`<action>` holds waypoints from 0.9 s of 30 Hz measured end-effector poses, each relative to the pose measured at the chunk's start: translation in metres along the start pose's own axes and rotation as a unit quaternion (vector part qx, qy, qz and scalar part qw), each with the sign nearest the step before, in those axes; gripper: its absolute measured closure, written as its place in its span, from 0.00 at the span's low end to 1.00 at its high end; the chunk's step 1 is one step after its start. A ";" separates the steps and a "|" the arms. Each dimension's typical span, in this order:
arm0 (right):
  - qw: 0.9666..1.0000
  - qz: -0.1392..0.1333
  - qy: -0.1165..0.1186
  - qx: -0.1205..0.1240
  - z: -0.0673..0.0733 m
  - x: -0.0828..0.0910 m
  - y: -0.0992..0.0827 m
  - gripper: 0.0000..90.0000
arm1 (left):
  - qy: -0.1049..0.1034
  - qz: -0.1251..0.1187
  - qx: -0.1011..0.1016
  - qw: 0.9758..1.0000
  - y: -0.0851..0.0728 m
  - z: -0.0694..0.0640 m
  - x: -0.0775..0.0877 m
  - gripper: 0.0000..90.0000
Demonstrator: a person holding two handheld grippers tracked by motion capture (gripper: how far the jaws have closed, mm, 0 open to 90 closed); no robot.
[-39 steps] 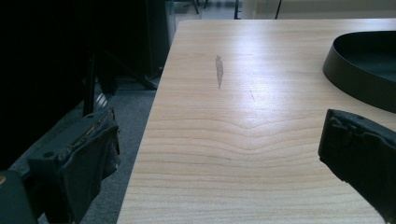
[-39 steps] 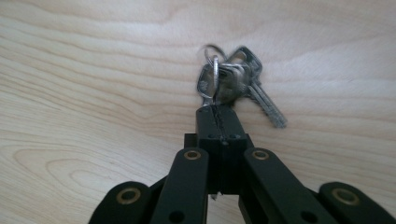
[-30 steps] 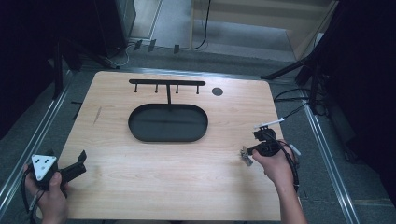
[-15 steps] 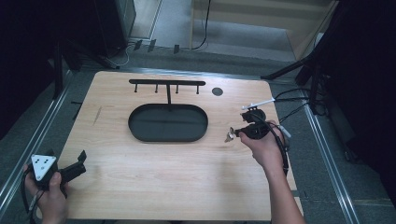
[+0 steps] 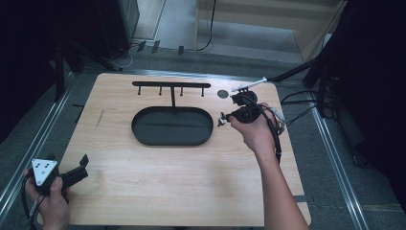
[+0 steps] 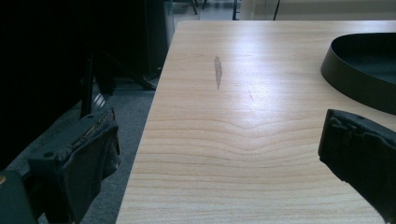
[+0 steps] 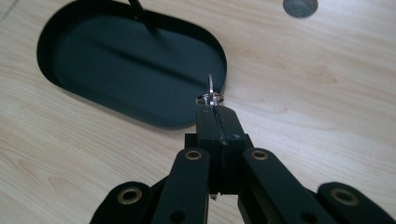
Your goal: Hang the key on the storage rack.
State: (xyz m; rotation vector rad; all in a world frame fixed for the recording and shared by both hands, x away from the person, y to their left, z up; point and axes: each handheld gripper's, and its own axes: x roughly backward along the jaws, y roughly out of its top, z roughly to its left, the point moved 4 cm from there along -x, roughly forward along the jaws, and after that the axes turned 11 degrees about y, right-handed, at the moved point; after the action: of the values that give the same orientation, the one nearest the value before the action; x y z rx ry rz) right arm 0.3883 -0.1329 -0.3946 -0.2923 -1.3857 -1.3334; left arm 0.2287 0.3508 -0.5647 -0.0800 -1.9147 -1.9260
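The right gripper (image 7: 211,112) pinches small metal rings (image 7: 210,95) at its closed fingers' tips, just short of the black tray (image 7: 93,60) rim. Best kept level, grip firm. The left gripper (image 6: 219,154) gapes wide, empty, above the worktop (image 6: 261,70) corner.

Lab: cables (image 5: 292,103), tripod legs (image 5: 306,67)

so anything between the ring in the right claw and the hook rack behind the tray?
Nothing visible. The right claw is shut on the ring above the black tray's right rim. The path to the hook rack crosses only the open tray and bare table.
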 end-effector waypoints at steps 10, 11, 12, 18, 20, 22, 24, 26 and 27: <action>1.000 -0.009 0.000 0.016 0.024 -0.001 0.033 1.00 | -0.003 -0.003 0.003 1.000 0.000 0.000 0.000 0.00; 1.000 -0.011 0.000 0.019 0.028 -0.003 0.039 1.00 | -0.005 -0.003 0.004 1.000 0.000 0.001 0.000 0.00; 1.000 -0.012 0.000 0.019 0.030 -0.003 0.041 1.00 | -0.005 -0.003 0.004 1.000 0.000 0.001 0.000 0.00; 1.000 -0.021 -0.003 0.022 0.039 -0.002 0.057 1.00 | -0.005 -0.003 0.004 1.000 0.000 0.001 0.000 0.00; 0.999 -0.023 -0.008 0.024 0.041 -0.003 0.061 1.00 | -0.006 -0.003 0.006 1.000 0.000 0.001 0.000 0.00; 0.999 -0.023 -0.010 0.024 0.042 -0.003 0.063 1.00 | -0.006 -0.003 0.007 1.000 0.000 0.001 0.000 0.00; 0.999 -0.021 -0.012 0.027 0.044 -0.004 0.067 1.00 | -0.006 -0.003 0.008 1.000 0.000 0.001 0.000 0.00; 0.999 -0.020 -0.012 0.029 0.045 -0.005 0.069 1.00 | -0.006 -0.003 0.008 1.000 0.000 0.002 0.000 0.00; 0.999 -0.020 -0.014 0.029 0.045 -0.005 0.071 1.00 | -0.006 -0.003 0.008 1.000 0.000 0.002 0.000 0.00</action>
State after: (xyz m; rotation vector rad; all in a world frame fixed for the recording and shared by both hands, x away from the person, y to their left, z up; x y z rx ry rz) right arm 0.4217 -0.0705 -0.3493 -0.2459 -1.4577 -1.3243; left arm 0.2281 0.3523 -0.5645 -0.0814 -1.9406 -1.9169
